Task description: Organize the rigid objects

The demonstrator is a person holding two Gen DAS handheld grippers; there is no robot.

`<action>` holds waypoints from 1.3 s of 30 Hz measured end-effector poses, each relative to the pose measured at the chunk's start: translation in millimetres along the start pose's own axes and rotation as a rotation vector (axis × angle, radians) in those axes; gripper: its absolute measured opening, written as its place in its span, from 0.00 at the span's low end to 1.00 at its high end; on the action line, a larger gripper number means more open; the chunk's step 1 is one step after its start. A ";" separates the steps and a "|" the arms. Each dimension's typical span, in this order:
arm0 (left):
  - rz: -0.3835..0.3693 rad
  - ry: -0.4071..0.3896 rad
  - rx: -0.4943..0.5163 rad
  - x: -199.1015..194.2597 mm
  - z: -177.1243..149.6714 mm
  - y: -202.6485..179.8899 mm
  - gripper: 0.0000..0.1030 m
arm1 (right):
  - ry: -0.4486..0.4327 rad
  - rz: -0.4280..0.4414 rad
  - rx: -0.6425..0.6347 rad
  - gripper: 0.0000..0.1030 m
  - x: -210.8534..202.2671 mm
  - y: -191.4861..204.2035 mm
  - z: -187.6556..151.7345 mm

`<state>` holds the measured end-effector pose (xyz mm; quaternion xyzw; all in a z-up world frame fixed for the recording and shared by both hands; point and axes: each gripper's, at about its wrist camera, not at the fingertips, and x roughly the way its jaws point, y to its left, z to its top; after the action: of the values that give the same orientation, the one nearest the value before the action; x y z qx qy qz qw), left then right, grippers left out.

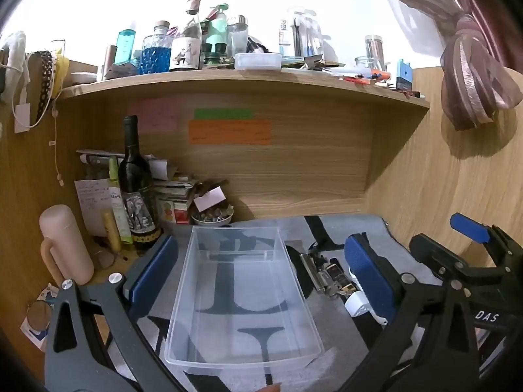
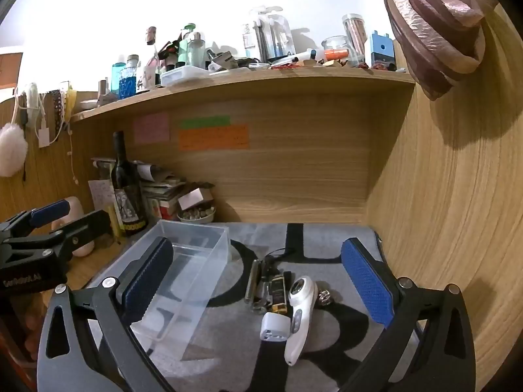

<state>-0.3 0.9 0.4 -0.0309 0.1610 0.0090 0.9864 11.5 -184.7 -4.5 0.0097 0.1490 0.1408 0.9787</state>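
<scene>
A clear plastic bin [image 1: 242,294] lies empty on a grey mat with black letters [image 1: 343,228]; it also shows in the right wrist view [image 2: 186,274]. My left gripper [image 1: 261,281] is open, its jaws standing wide on either side of the bin. Right of the bin lies a small pile: a white handheld device [image 2: 302,313], a small white box [image 2: 274,325], a metal cylinder [image 2: 253,282], a black-and-gold item [image 2: 278,294] and a small metal ring piece [image 2: 323,297]. My right gripper [image 2: 258,290] is open and empty above this pile.
A wine bottle [image 1: 135,189], a pink flask [image 1: 65,245], stacked papers and a bowl of stones [image 1: 212,217] crowd the back left corner. A wooden shelf [image 1: 228,78] above holds several bottles and jars. A wooden wall [image 2: 441,228] closes the right side.
</scene>
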 end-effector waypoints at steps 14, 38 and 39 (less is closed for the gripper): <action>-0.025 -0.013 0.024 -2.9 -0.1 -2.0 1.00 | 0.013 0.001 0.004 1.00 1.6 -1.1 -1.3; -0.030 -0.022 0.034 -7.7 2.6 -6.4 1.00 | 0.010 0.002 0.010 1.00 -1.1 -1.9 4.4; -0.030 -0.023 0.034 -8.0 3.0 -6.5 1.00 | 0.008 0.000 0.009 1.00 -0.9 -1.8 2.4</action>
<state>-6.8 -5.4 6.1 -0.0166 0.1495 -0.0082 0.9886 11.8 -186.6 -2.1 0.0138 0.1536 0.1402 0.9780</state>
